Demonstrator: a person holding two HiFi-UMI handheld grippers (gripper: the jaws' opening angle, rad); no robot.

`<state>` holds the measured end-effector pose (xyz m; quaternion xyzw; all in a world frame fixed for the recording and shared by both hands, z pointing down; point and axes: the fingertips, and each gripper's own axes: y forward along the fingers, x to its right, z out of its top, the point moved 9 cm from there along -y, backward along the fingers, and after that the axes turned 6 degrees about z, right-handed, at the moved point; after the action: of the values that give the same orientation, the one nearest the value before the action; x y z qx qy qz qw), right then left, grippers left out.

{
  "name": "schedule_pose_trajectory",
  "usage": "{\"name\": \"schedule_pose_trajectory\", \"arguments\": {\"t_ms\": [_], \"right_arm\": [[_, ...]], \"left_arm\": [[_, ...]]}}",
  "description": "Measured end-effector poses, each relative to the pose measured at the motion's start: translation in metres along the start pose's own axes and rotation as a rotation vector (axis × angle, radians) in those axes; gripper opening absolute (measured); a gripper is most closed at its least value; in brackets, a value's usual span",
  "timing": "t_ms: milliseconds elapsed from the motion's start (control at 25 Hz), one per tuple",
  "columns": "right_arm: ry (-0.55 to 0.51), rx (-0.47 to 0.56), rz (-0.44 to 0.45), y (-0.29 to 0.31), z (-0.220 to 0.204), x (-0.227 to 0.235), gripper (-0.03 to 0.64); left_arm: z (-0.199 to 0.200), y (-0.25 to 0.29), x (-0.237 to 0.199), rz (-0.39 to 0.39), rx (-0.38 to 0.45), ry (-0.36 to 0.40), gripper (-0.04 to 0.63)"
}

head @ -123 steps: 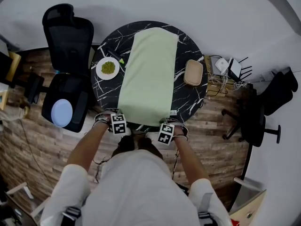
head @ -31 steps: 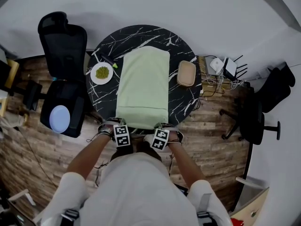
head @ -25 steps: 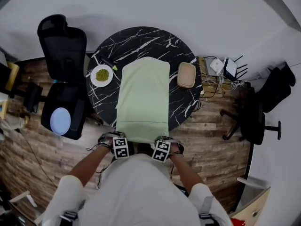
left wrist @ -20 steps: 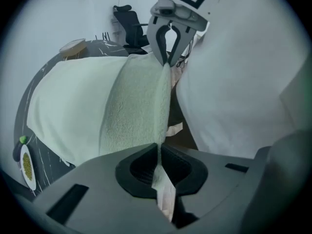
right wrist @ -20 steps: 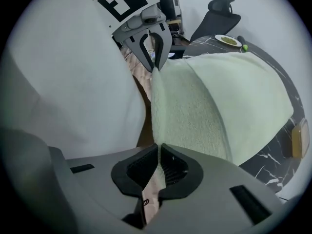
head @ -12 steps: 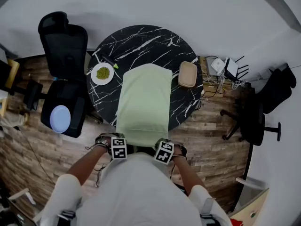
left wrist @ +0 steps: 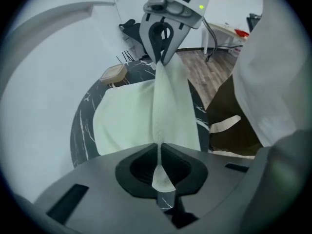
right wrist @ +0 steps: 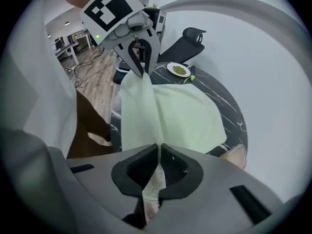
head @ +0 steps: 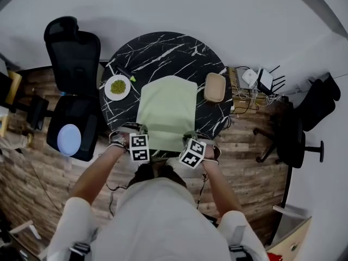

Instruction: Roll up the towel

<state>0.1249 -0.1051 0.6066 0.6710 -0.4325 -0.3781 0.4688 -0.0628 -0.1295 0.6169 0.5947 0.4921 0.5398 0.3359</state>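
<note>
A light green towel (head: pixel 166 109) lies on the round black marble table (head: pixel 163 45), its near edge lifted off the top. My left gripper (head: pixel 141 134) is shut on the near left corner, and that corner shows pinched between its jaws in the left gripper view (left wrist: pixel 159 147). My right gripper (head: pixel 191 139) is shut on the near right corner, with the cloth squeezed between its jaws (right wrist: pixel 157 150). The near edge hangs taut between both grippers above the table's front rim. Each gripper view shows the other gripper across the towel (left wrist: pixel 161 33) (right wrist: pixel 139 52).
A white plate of green bits (head: pixel 118 86) and a dark pen-like thing (head: pixel 124 70) lie left of the towel. A tan box (head: pixel 215 87) sits to its right. A black office chair (head: pixel 73 53) stands at the left, and cables with a router (head: pixel 255 78) lie on the floor at the right.
Both grippers have risen and come forward from below the table's near edge to above it, bringing the towel's near edge with them. The flat part of the towel looks shorter.
</note>
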Motion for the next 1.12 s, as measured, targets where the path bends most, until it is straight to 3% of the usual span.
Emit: {"name": "schedule_pose_trajectory", "arguments": {"t_ms": [120,400,440,520,680,960,1120], "right_arm": [[0.003,0.007,-0.061,0.007,0.003,0.017,0.011],[0.005,0.024,-0.103,0.017,0.004,0.027,0.034],[0.011,0.03,-0.106,0.017,0.004,0.027,0.08],[0.019,0.043,-0.105,0.019,0.004,0.026,0.146],[0.006,0.041,-0.107,0.021,0.001,0.021,0.158],[-0.097,-0.015,0.073,0.05,0.003,-0.036,0.144],[-0.102,-0.064,0.122,0.071,-0.007,-0.051,0.144]], "left_arm": [[0.0,0.01,-0.015,0.057,-0.007,-0.016,0.017],[-0.001,0.022,-0.022,0.09,-0.039,-0.058,0.021],[-0.001,0.023,-0.022,0.086,-0.038,-0.076,0.059],[-0.003,0.024,-0.02,0.07,-0.033,-0.113,0.238],[-0.005,0.023,-0.017,0.069,-0.025,-0.142,0.268],[0.008,0.037,0.03,-0.047,-0.026,-0.06,0.267],[0.006,0.054,0.056,-0.107,-0.058,-0.045,0.265]]}}
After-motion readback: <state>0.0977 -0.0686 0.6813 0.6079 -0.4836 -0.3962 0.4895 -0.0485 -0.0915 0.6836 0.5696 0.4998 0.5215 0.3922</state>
